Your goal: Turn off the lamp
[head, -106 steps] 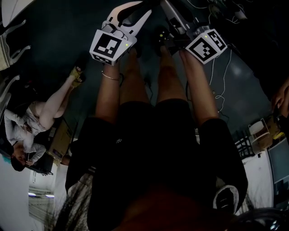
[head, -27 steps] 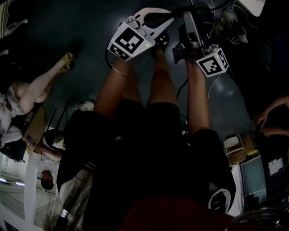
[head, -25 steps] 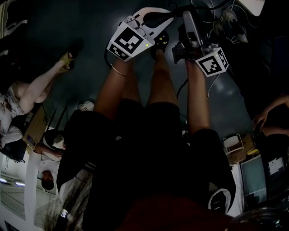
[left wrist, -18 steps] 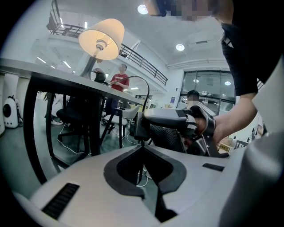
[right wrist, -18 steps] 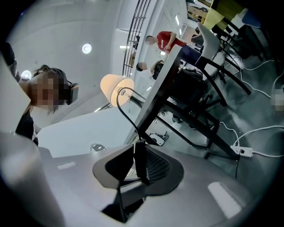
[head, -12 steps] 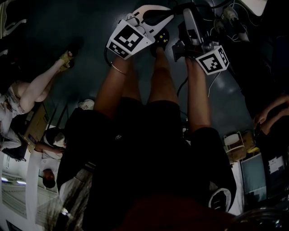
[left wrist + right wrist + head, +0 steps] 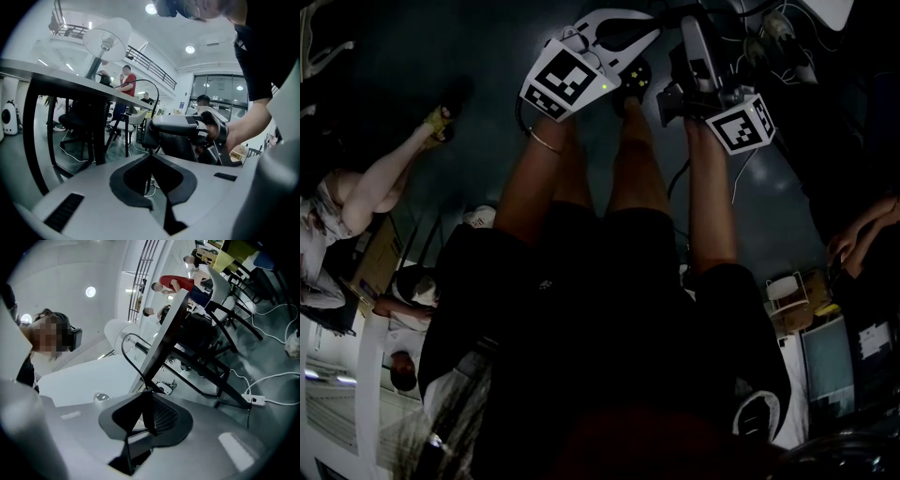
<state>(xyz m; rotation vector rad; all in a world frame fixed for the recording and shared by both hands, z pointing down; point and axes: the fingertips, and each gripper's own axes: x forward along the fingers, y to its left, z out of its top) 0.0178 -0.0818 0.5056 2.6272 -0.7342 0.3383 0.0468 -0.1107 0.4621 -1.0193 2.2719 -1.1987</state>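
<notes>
Beneath the surface (image 7: 47, 72) carrying the lamp (image 7: 105, 40) at upper left, my left hand-held gripper (image 7: 150, 155) pinches the lamp cord (image 7: 127, 362) steady while my right hand-held gripper (image 7: 144, 392) is closing on it, seemingly to squeeze an inline switch.

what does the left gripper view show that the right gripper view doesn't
Only the left gripper view: the grey right gripper in a hand, its jaws closing with the thin black cord between them. Only the right gripper view: a white power strip and a dark headset. Both: the white-shaded lamp on the dark table, and that cord arcing down to the jaws.
</notes>
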